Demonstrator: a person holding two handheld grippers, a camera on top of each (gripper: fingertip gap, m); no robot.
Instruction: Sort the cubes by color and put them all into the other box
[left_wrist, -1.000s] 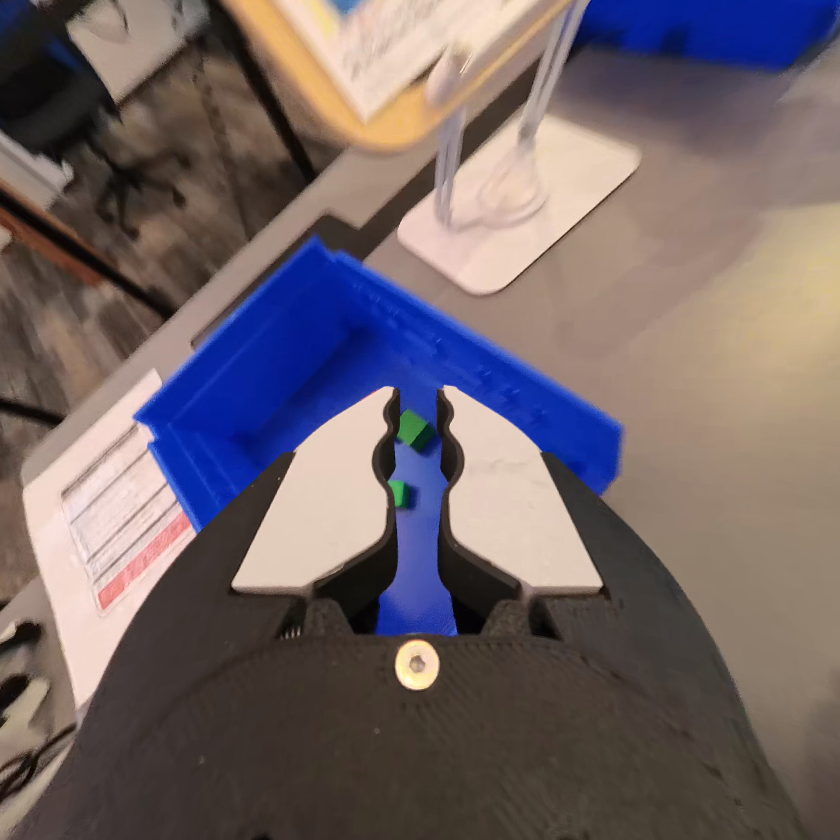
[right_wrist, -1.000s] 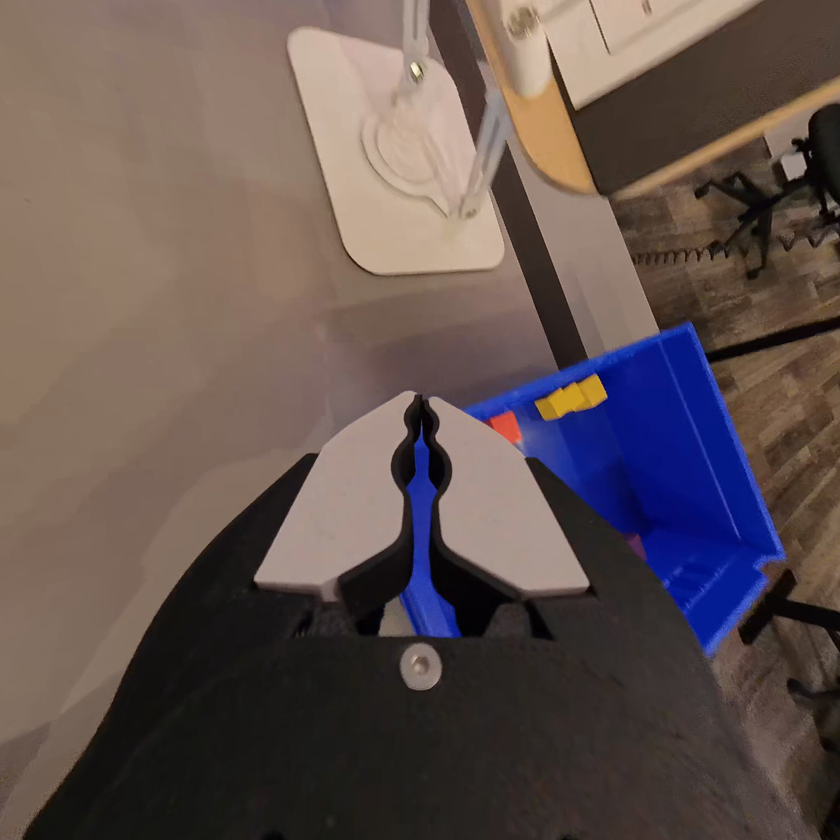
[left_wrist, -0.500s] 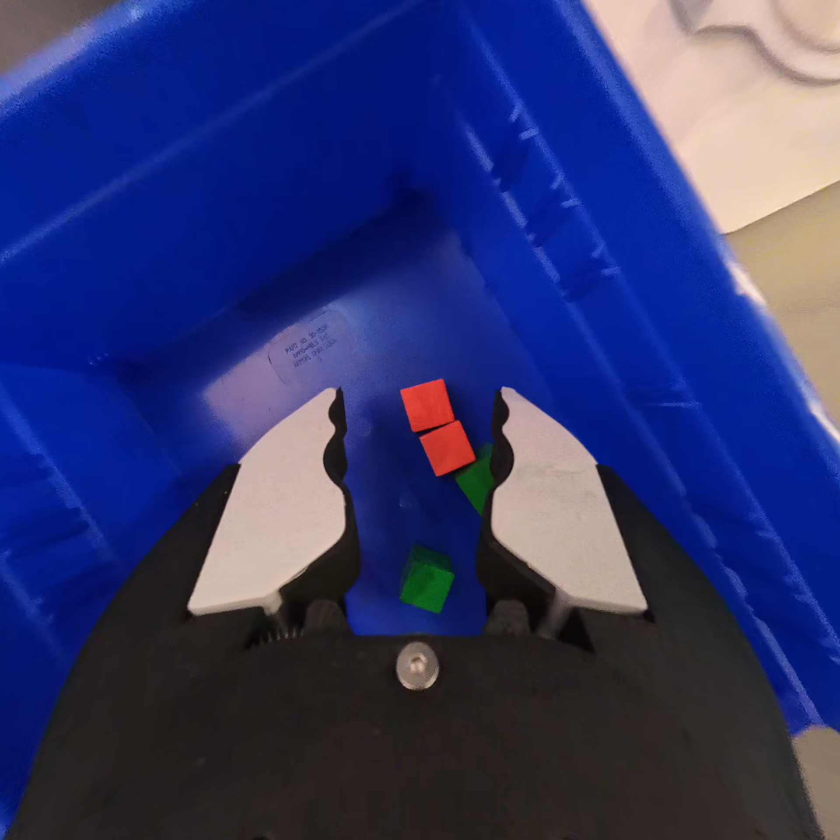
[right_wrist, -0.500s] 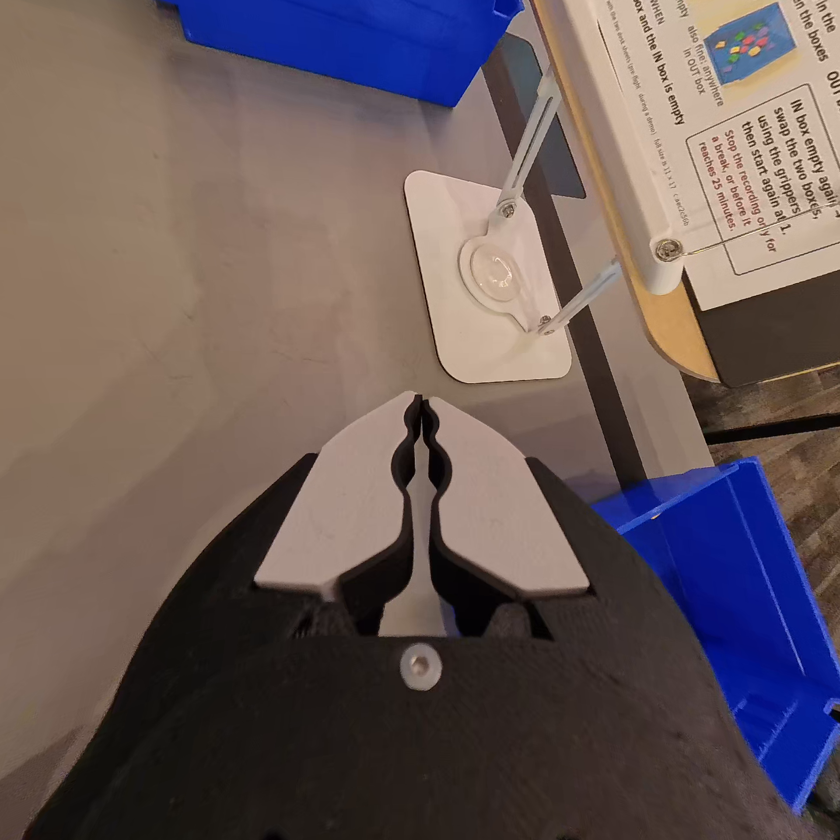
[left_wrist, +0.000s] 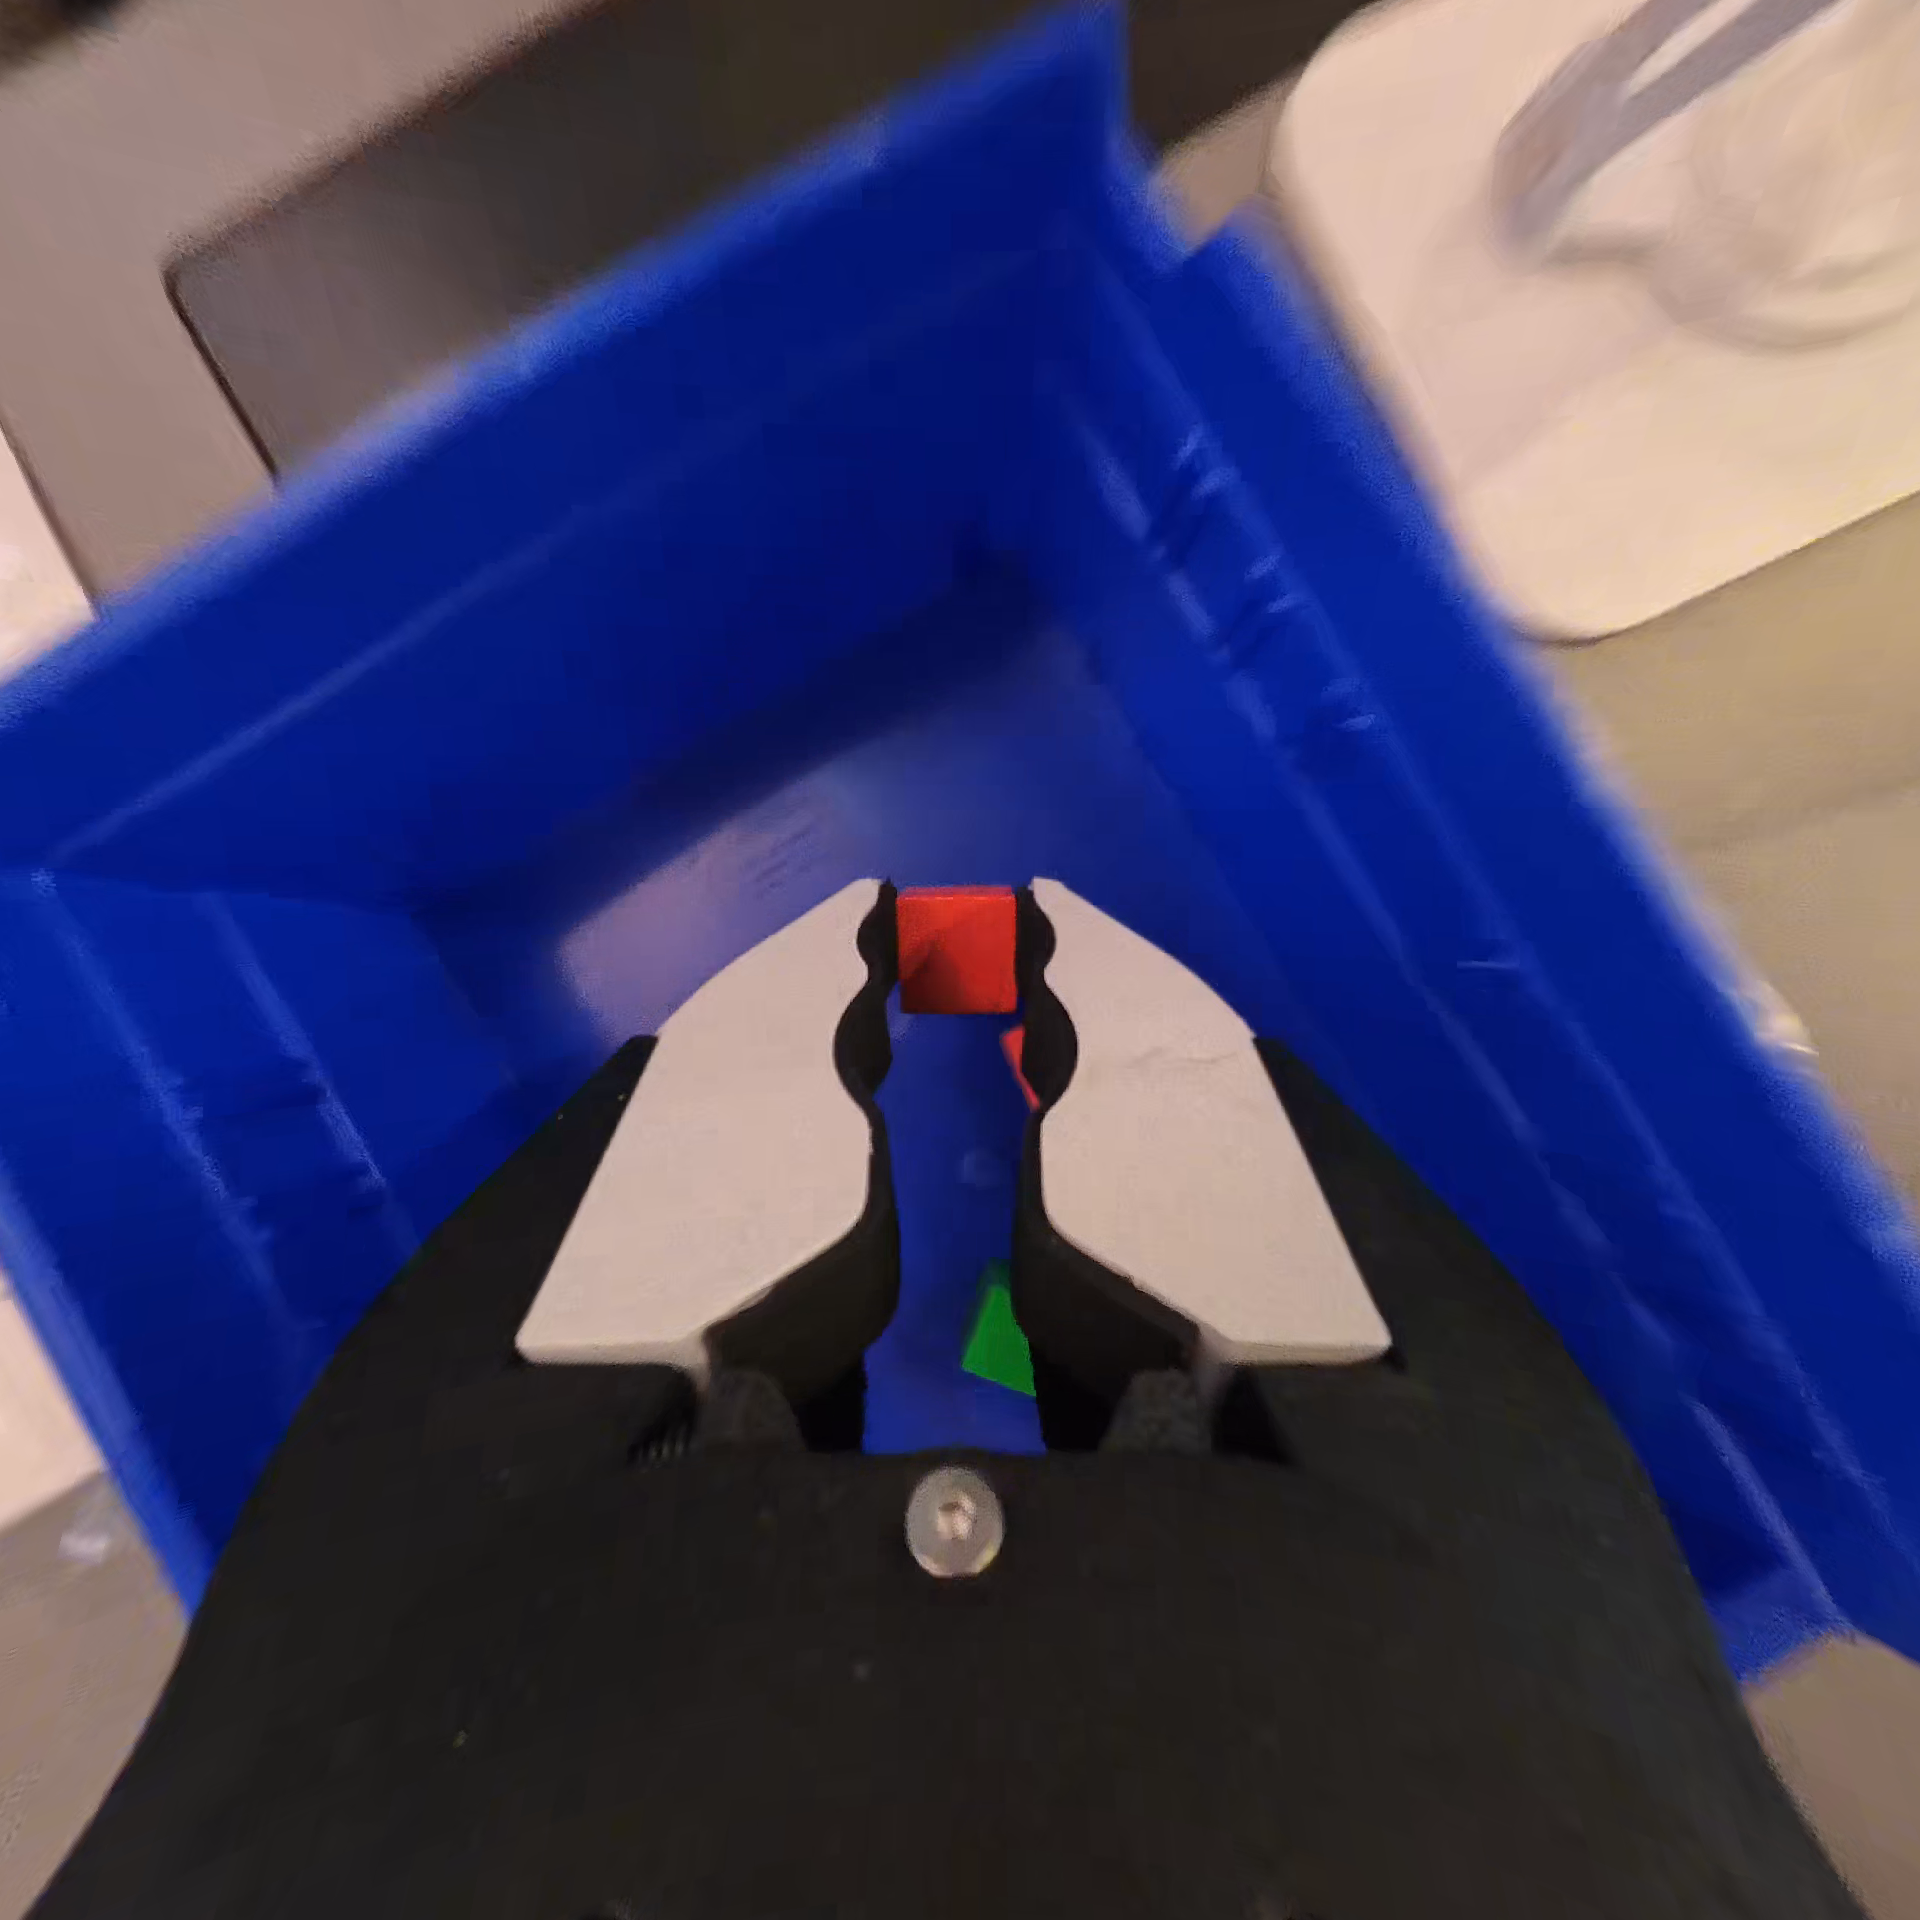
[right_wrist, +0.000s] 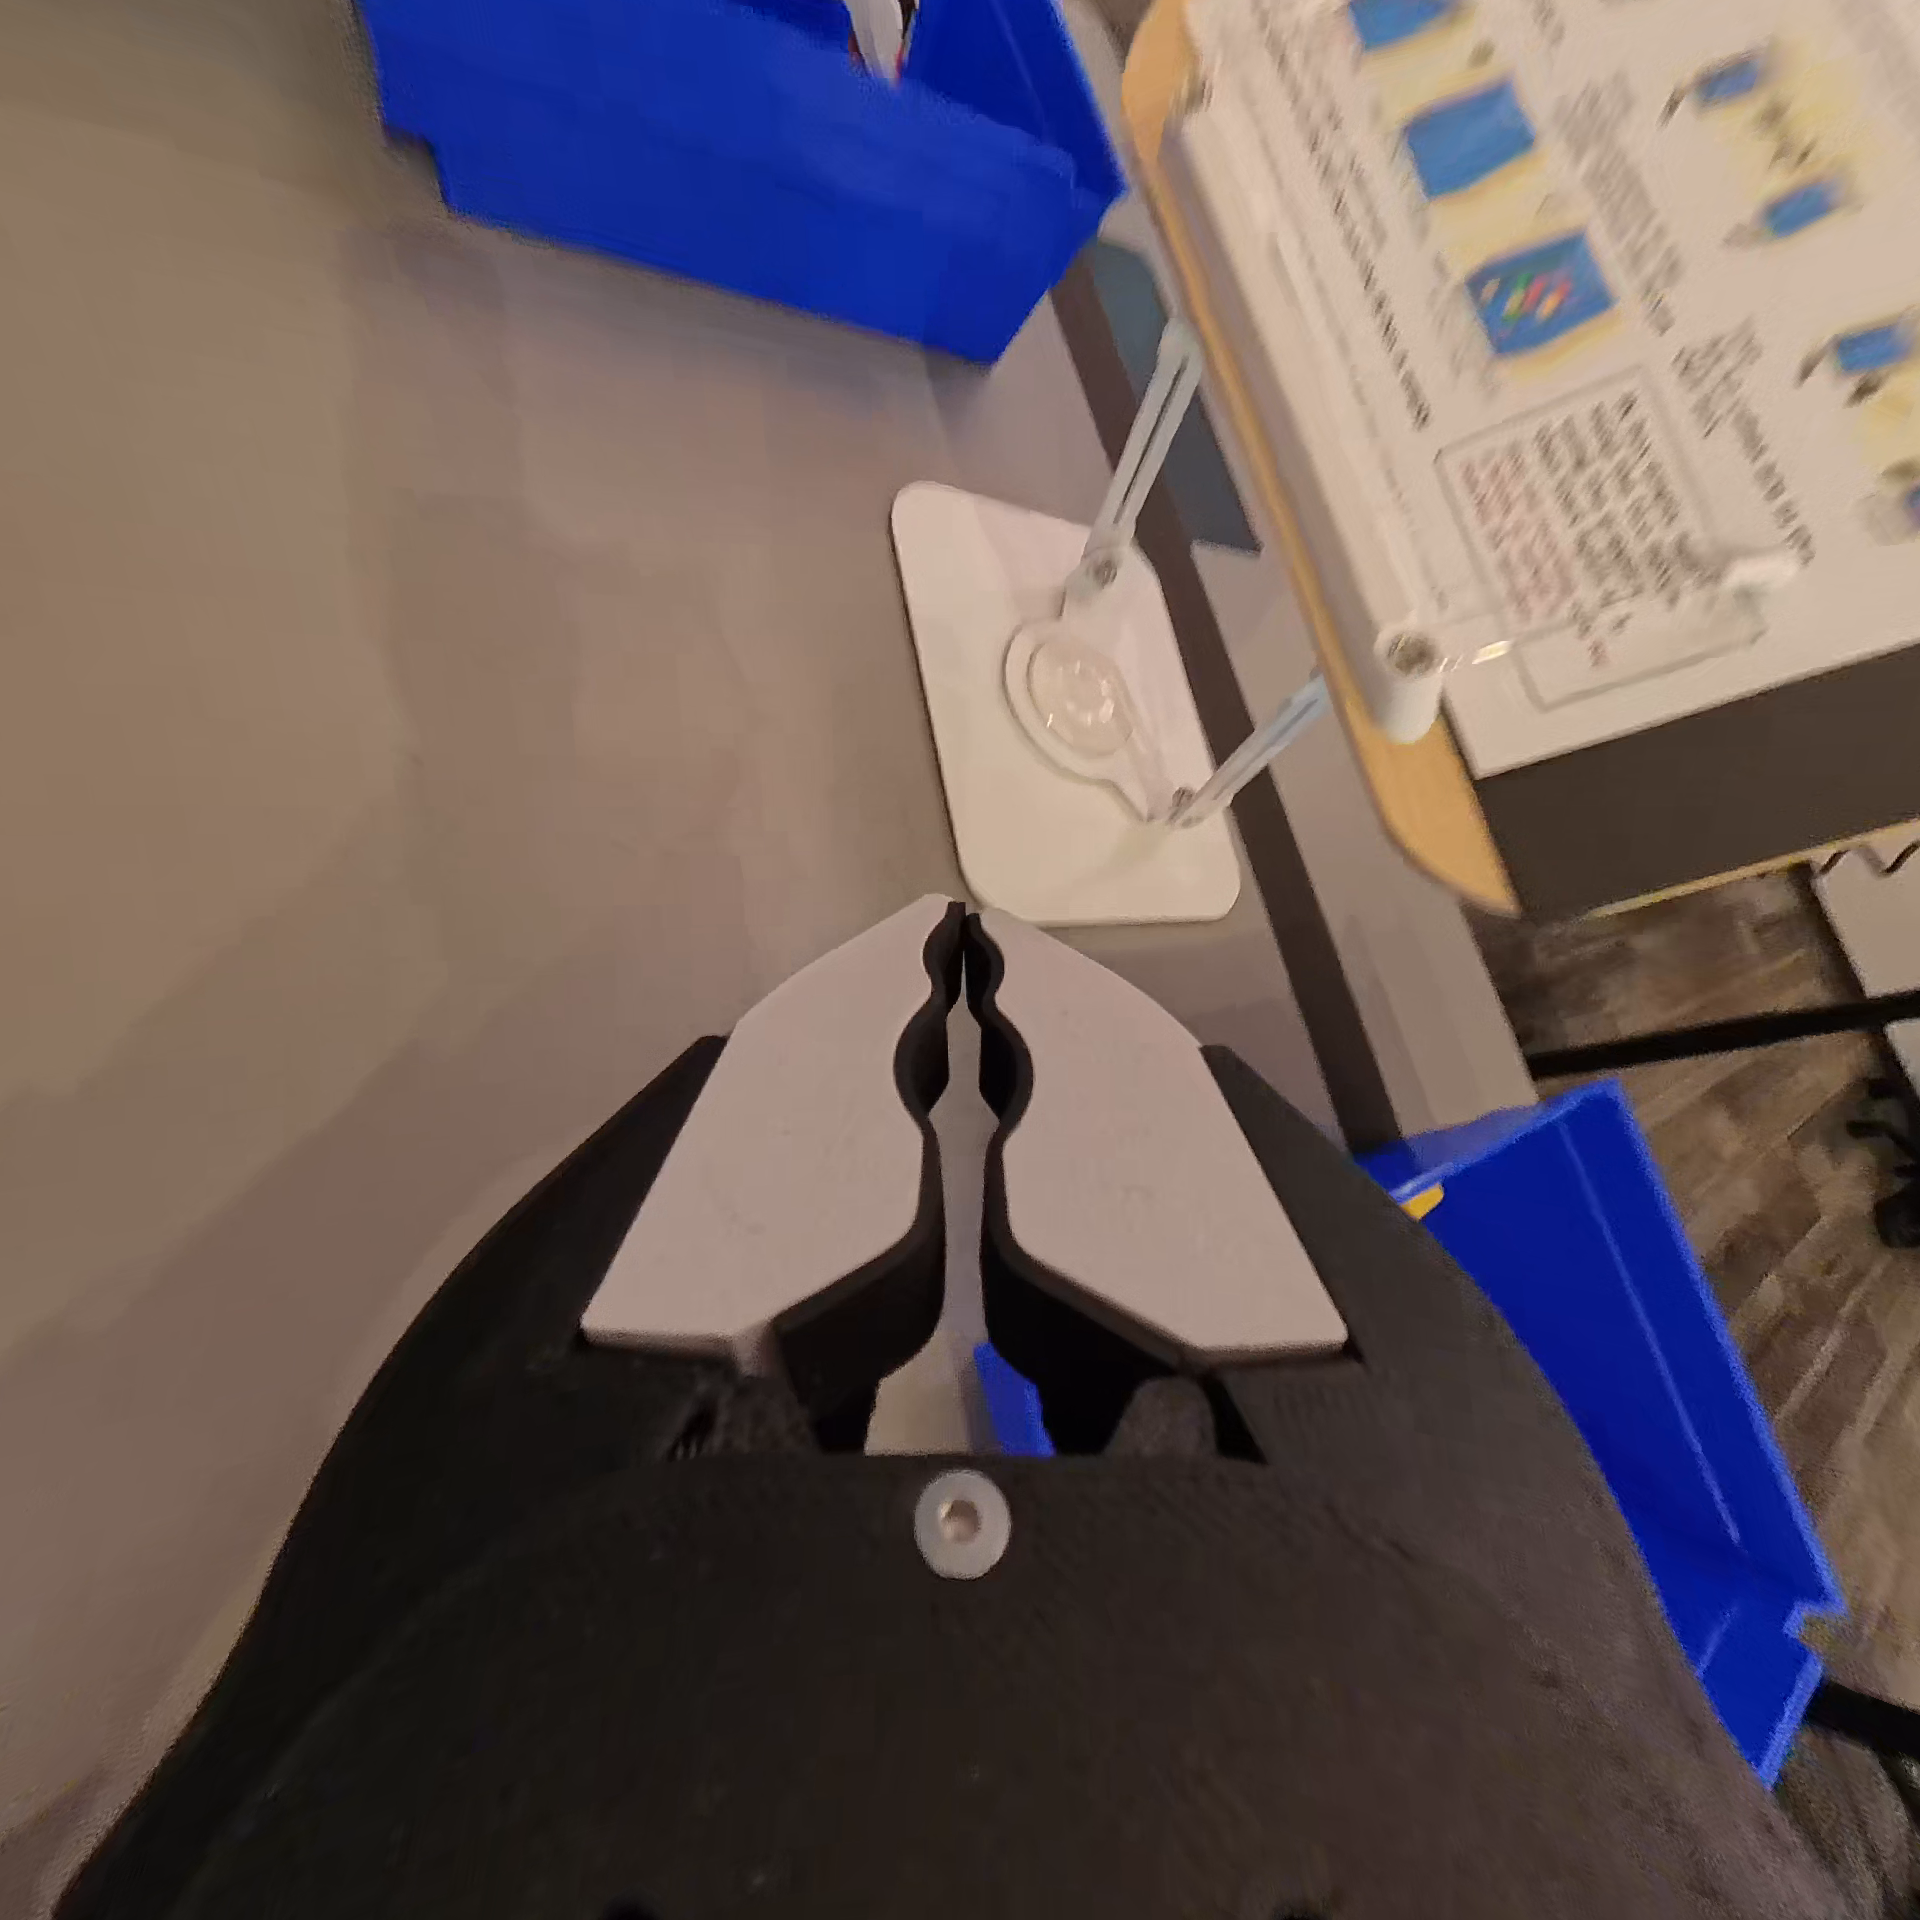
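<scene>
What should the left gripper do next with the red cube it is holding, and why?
Probably lift straight up and clear of the blue box. The left gripper is shut on a red cube at its fingertips, above the box floor, where another red cube and a green cube lie. The right gripper is shut and empty over the table.

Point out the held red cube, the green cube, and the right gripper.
red cube (left_wrist: 956, 951), left wrist view, front face.
green cube (left_wrist: 997, 1340), left wrist view, visible face.
right gripper (right_wrist: 958, 920), right wrist view, between the fingertips.
</scene>
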